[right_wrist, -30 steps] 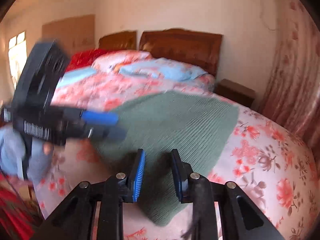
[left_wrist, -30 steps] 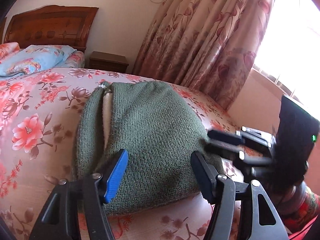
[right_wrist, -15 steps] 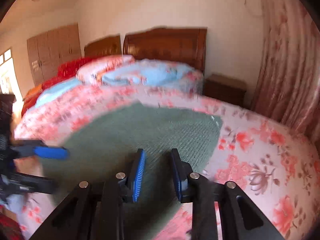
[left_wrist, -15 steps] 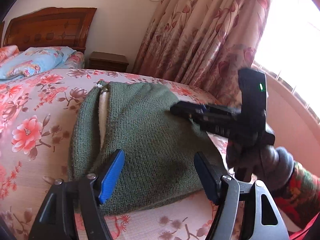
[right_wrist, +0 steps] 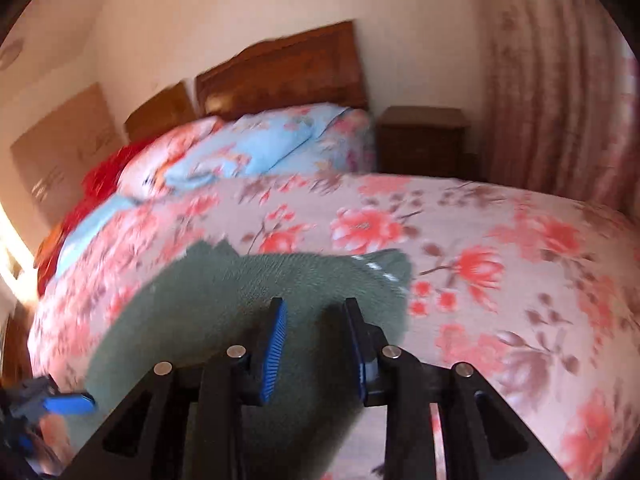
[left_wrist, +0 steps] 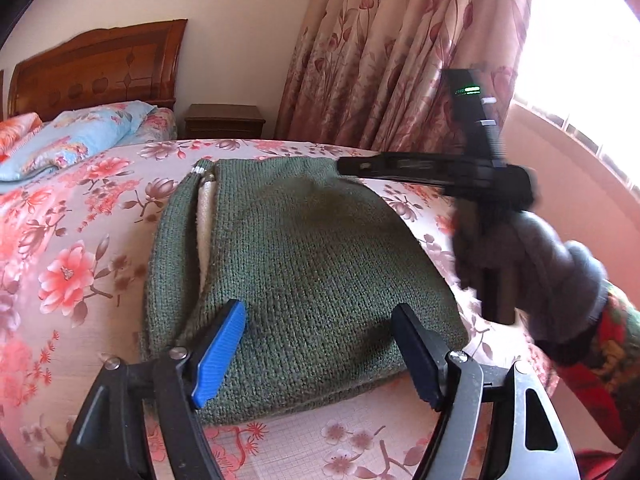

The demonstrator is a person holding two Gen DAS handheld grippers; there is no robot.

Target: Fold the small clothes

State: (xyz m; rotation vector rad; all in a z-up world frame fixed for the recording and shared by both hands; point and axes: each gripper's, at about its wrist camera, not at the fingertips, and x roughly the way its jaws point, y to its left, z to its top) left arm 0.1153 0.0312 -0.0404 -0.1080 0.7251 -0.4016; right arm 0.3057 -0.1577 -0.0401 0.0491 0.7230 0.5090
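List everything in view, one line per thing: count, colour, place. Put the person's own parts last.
knitted garment: 1, dark green with a cream lining, lying on the bed
bedspread: 1, pink with red flowers, covering the bed
pillow: 1, light blue floral, at the headboard
headboard: 1, brown wood, against the wall
nightstand: 1, dark brown, beside the bed
curtain: 1, pink floral, at the window
left gripper: 1, black with a blue pad, open over the garment's near edge
right gripper: 1, black with blue pads, open over the garment's far end
gloved hand: 1, grey, holding the right gripper

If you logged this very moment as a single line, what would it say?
green sweater folded on bed | left hand-held gripper open at near edge | right hand-held gripper open above far edge
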